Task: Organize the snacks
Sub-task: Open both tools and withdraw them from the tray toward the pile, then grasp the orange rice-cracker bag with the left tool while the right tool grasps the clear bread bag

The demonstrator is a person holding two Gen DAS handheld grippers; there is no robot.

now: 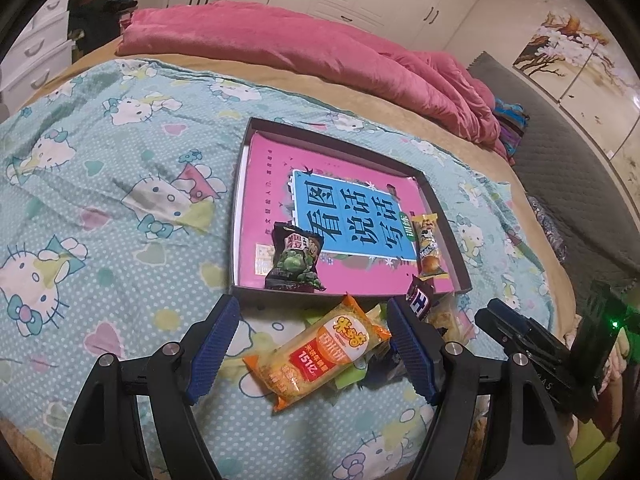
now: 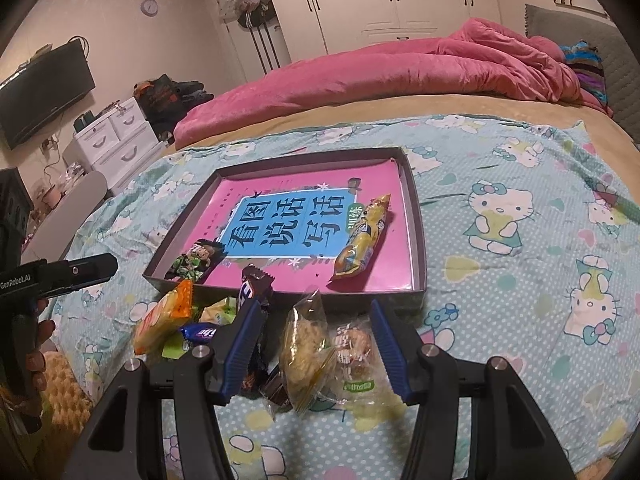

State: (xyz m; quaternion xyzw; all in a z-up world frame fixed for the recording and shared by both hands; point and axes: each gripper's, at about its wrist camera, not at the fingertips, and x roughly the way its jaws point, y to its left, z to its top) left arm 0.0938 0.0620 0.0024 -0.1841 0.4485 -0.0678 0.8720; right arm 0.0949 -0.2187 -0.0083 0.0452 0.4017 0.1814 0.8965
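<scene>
The left gripper (image 1: 312, 344) stood open, its blue pads either side of an orange rice-cracker packet (image 1: 320, 354) without pressing it. The right gripper (image 2: 316, 354) was likewise open, straddling two clear-wrapped pastries (image 2: 308, 354) and gripping nothing. More snacks lay heaped between them, just before a shallow dark tray (image 2: 418, 236). Inside the tray, on a pink book (image 2: 308, 232), rested a dark green-pea packet (image 1: 294, 260) and a yellow snack bar (image 2: 362, 240). Everything sat on a cartoon-cat blanket (image 2: 520, 240) spread over a bed, with a pink quilt (image 2: 400, 76) and white wardrobes (image 2: 380, 4) behind.
</scene>
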